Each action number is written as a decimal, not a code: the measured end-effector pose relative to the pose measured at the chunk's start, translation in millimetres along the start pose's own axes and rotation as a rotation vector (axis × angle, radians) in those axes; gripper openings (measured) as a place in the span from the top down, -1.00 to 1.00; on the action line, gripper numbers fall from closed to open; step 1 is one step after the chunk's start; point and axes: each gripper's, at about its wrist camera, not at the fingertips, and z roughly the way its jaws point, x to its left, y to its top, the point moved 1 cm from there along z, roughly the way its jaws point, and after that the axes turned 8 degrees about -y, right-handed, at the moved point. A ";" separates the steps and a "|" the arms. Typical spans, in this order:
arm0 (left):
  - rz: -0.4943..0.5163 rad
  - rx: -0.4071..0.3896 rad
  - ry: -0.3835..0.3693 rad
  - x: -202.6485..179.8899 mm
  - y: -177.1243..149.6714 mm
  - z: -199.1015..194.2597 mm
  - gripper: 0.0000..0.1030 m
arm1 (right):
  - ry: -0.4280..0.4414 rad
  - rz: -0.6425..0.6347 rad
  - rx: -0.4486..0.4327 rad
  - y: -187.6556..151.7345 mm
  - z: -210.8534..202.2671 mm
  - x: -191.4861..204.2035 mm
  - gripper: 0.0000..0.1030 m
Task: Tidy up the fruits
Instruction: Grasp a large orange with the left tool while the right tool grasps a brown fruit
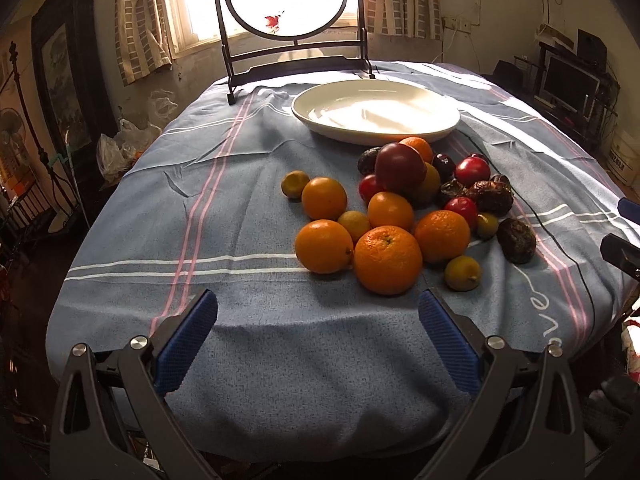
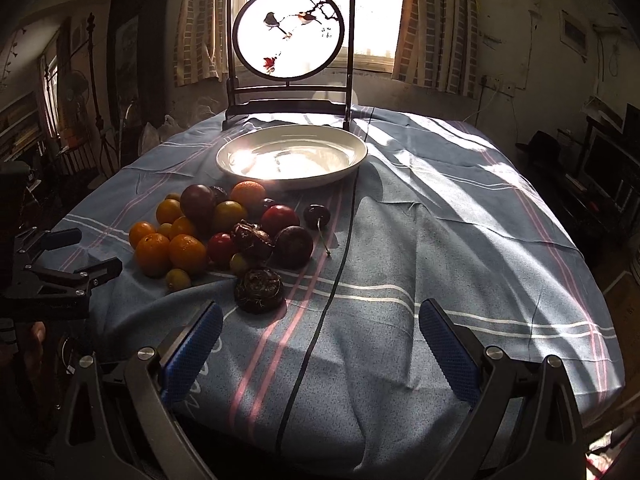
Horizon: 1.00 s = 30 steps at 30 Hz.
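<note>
Both tools, left tool [image 1: 318,310] and right tool [image 2: 320,320], hover spread above the tablecloth [image 1: 248,328], level, gripping nothing.

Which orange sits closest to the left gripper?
The biggest orange, dimple upward, at the pile's front edge; the other oranges lie beside or behind it.

From my left gripper [image 1: 318,308], the fruit pile [image 1: 400,208] ahead hides its rear pieces behind the front oranges [image 1: 387,260]. The right gripper [image 1: 624,240] is cut off at that frame's right edge. Ahead of my right gripper [image 2: 320,320], glare washes out the plate [image 2: 348,168] interior.
</note>
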 end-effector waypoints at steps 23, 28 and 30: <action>0.059 0.030 -0.189 -21.2 16.9 45.8 0.10 | -0.020 -0.011 0.047 0.0 22.1 -0.8 -0.91; 0.032 0.016 -0.196 -16.8 19.6 49.5 0.04 | 0.002 -0.016 0.065 -1.6 28.3 0.9 -0.91; 0.034 0.003 -0.210 -17.9 19.1 45.5 0.14 | 0.025 -0.029 0.066 -1.8 29.9 4.6 -0.91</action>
